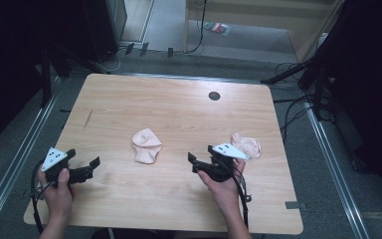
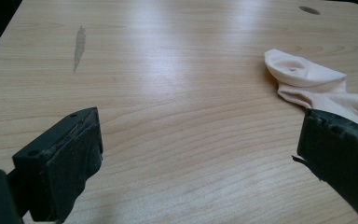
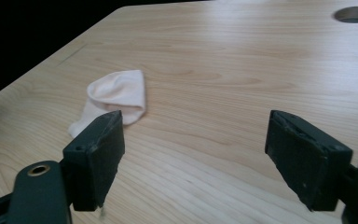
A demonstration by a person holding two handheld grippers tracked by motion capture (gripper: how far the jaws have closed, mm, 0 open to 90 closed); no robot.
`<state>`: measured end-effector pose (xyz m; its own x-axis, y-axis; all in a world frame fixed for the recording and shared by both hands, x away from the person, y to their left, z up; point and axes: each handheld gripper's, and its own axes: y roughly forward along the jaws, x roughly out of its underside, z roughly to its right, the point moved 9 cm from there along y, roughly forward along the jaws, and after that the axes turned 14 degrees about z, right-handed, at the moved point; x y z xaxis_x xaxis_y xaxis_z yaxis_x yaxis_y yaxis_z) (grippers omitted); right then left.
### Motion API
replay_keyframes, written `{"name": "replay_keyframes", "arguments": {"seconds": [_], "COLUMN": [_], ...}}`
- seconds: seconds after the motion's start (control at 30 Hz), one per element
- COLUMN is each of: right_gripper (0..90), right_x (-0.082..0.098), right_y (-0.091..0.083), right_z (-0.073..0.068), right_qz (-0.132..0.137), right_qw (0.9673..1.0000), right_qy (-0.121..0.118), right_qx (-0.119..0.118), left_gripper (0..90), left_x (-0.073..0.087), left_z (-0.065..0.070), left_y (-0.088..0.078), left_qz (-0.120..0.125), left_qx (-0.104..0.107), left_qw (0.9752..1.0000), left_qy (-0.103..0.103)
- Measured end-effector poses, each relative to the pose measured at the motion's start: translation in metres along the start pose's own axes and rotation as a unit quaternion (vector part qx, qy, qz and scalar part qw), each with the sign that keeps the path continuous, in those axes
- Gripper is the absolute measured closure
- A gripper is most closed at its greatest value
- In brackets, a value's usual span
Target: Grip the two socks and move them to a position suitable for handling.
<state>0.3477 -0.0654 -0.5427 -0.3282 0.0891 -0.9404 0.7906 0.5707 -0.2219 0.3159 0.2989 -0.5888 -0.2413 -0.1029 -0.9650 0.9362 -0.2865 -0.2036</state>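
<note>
- Two pale pink socks on my desk point(image 1: 129, 104): one sock point(image 1: 146, 145) crumpled near the middle, the other sock point(image 1: 248, 145) out at about 3 o'clock from it.
- Two tongs, one in each of my hands: my left tongs point(image 1: 84, 168) at about 8 o'clock from the middle sock, my right tongs point(image 1: 201, 157) between the two socks, jaws spread on both.
- One round dark hole point(image 1: 214, 95) in the desk, at about 1 o'clock.
- One grey smear point(image 1: 87, 118) at about 10 o'clock.

Two pale socks point(image 1: 146, 145) point(image 1: 247, 145) apart on wooden table point(image 1: 169, 107).
</note>
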Motion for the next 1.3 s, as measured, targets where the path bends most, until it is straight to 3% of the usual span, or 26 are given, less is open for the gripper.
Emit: {"name": "replay_keyframes", "arguments": {"seconds": [0.3,0.6,0.67,0.83,0.97,1.13,1.3], "right_gripper": [35.1,45.2,45.8,52.7,58.4,65.4,82.2], "right_x": [0.007,0.025,0.031,0.039,0.043,0.049,0.052], "right_y": [0.041,0.091,0.102,0.119,0.127,0.13,0.131], "right_z": [-0.033,-0.045,-0.047,-0.05,-0.055,-0.055,-0.052], "right_qz": [-0.02,-0.064,-0.08,-0.092,-0.096,-0.106,-0.105], "right_qw": [0.9994,0.9968,0.995,0.9922,0.9923,0.9928,0.9942], "right_qy": [-0.005,0.039,0.046,0.076,0.066,0.051,0.024], "right_qx": [-0.029,-0.029,-0.037,-0.037,-0.042,-0.024,-0.002], "left_gripper": [0.4,0.3,0.4,0.4,0.4,0.4,0.4], "left_x": [0.002,0.002,0.002,0.002,0.002,0.002,0.002], "left_z": [0.001,0.002,0.002,0.002,0.002,0.003,0.004], "left_y": [0.001,0.001,0.001,0.002,0.002,0.002,0.002], "left_qz": [-0.005,-0.006,-0.006,-0.007,-0.009,-0.01,-0.01], "left_qx": [0.002,0.004,0.005,0.004,0.006,0.008,0.008], "left_qw": [1.0,1.0,1.0,1.0,0.9999,0.9999,0.9999], "left_qy": [0.004,0.003,0.003,0.004,0.004,0.006,0.008]}}
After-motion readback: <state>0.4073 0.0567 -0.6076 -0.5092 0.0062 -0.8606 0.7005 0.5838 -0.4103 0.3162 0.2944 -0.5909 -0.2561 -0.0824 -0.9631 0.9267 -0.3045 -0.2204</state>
